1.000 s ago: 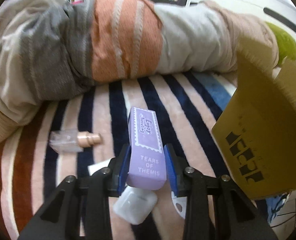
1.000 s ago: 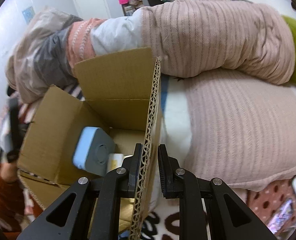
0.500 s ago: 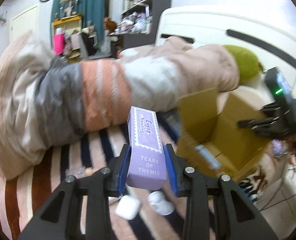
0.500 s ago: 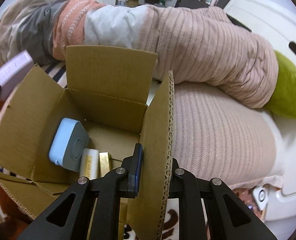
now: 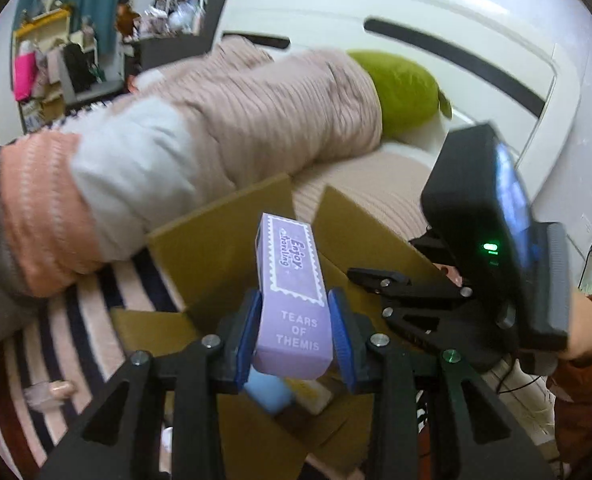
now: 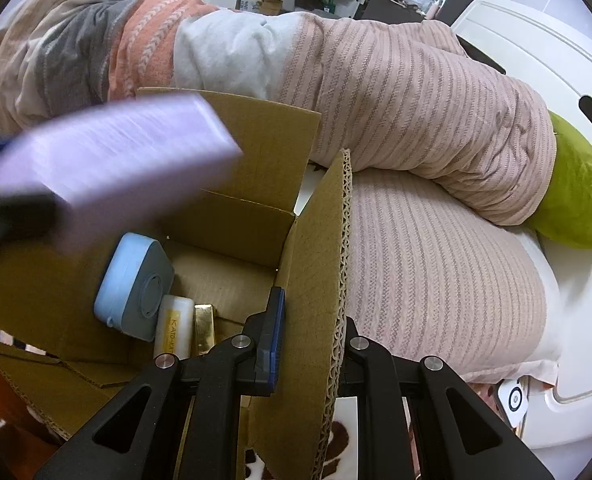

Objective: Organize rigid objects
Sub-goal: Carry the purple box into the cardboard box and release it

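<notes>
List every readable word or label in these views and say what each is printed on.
"Enjoy", then a blurred word: top of the long purple cardboard box.
"TEARS OF THEMIS": same box, near end.
"KATO-KAT...", cut off: yellow label on the white tube inside the brown cardboard carton.
Nothing else is readable.

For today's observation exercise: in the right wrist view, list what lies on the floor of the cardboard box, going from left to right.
Blue and grey case → white tube with a yellow label → gold bar-shaped item → the box's right flap, pinched by the right gripper.
</notes>
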Available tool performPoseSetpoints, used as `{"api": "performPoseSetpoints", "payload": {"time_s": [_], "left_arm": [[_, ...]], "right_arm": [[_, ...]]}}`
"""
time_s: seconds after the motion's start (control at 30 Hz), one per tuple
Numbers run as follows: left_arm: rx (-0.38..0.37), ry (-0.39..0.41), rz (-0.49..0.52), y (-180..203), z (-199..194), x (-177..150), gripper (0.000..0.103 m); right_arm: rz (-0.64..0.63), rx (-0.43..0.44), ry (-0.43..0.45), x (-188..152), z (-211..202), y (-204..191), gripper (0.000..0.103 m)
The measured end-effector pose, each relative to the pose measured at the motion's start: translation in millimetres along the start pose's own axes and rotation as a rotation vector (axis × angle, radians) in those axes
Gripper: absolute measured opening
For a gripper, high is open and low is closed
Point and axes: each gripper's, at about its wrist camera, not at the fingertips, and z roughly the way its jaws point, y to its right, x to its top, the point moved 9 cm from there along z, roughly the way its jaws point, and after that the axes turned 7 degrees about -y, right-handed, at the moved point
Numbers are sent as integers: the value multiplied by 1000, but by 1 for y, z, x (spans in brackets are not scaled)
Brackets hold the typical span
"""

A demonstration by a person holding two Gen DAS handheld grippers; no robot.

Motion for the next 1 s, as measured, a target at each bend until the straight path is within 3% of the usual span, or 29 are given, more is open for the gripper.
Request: {"api": "performPoseSetpoints", "payload": {"time_s": [0.27, 0.33, 0.37, 0.4, 0.53, 0.6, 0.67, 0.83, 1.0], "left_arm": [[2, -67, 31, 12, 36, 3, 35], [14, -56, 17, 6, 33, 4, 45], [22, -44, 12, 3, 29, 5, 58], [24, -30, 11, 1, 25, 5, 65], [37, 24, 14, -8, -4, 1, 71], [54, 63, 8, -17, -21, -3, 83], [76, 98, -8, -31, -39, -10, 85], [192, 122, -67, -83, -68, -49, 86], [273, 53, -161, -140, -54, -117, 86]], "right_arm": [[18, 30, -6, -1, 6, 6, 11], [20, 38, -10, -1, 8, 6, 11], [18, 40, -11, -2, 8, 5, 11], [16, 38, -11, -2, 8, 4, 11], [13, 34, -13, -2, 9, 2, 11], [14, 34, -13, -3, 9, 2, 11], [18, 35, -12, -3, 9, 2, 11], [18, 33, -12, -3, 9, 1, 11], [19, 33, -15, -3, 10, 1, 11]]}}
